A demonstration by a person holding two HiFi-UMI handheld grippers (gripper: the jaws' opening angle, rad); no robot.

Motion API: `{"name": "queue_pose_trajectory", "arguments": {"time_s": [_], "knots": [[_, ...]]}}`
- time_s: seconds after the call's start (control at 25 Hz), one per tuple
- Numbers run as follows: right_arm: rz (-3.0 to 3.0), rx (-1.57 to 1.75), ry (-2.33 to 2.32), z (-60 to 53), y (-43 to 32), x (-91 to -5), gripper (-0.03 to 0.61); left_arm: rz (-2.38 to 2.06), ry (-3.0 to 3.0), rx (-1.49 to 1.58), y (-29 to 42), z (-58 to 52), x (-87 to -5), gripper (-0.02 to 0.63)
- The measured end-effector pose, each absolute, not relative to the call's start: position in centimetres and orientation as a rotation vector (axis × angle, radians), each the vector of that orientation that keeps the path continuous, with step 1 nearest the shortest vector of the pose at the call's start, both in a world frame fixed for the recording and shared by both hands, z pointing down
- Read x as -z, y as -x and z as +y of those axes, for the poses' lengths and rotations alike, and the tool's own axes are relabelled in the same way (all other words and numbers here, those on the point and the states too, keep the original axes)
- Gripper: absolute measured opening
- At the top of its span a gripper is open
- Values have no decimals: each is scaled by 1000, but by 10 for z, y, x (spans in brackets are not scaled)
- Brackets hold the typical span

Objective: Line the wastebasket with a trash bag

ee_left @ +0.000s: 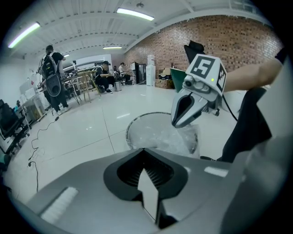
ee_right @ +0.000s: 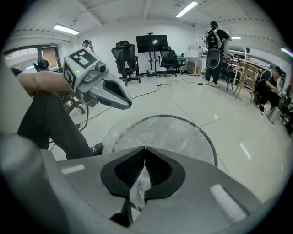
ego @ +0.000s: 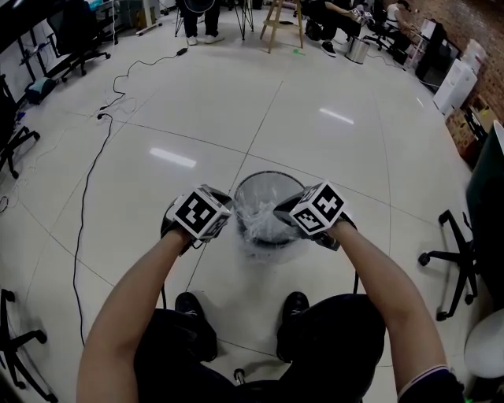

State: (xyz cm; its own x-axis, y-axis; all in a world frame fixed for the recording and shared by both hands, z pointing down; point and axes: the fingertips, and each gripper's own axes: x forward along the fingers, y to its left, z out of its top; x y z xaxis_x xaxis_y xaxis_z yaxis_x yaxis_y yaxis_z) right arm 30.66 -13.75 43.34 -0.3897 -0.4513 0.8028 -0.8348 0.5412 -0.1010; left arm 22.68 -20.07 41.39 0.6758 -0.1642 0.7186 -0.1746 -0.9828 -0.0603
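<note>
A black mesh wastebasket stands on the white floor just ahead of the person's feet. A clear trash bag lies crumpled inside it and over its near rim. My left gripper is at the basket's left near edge and my right gripper at its right near edge, tips close together. In the left gripper view the jaws are shut with a pale strip of film between them, the basket beyond. In the right gripper view the jaws are shut on crinkled bag film.
The person's shoes stand close behind the basket. A black cable runs across the floor at left. Office chairs stand at the right and left edges. People and a wooden stool are at the far side.
</note>
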Motion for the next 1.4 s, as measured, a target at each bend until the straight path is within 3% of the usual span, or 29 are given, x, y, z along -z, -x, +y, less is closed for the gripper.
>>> {"name": "queue_pose_trajectory", "arguments": {"time_s": [1.4], "knots": [[-1823,-944,-890,-197,-298,-573,6,-247,-2749,-1220,-231,-226,-451,11]]}}
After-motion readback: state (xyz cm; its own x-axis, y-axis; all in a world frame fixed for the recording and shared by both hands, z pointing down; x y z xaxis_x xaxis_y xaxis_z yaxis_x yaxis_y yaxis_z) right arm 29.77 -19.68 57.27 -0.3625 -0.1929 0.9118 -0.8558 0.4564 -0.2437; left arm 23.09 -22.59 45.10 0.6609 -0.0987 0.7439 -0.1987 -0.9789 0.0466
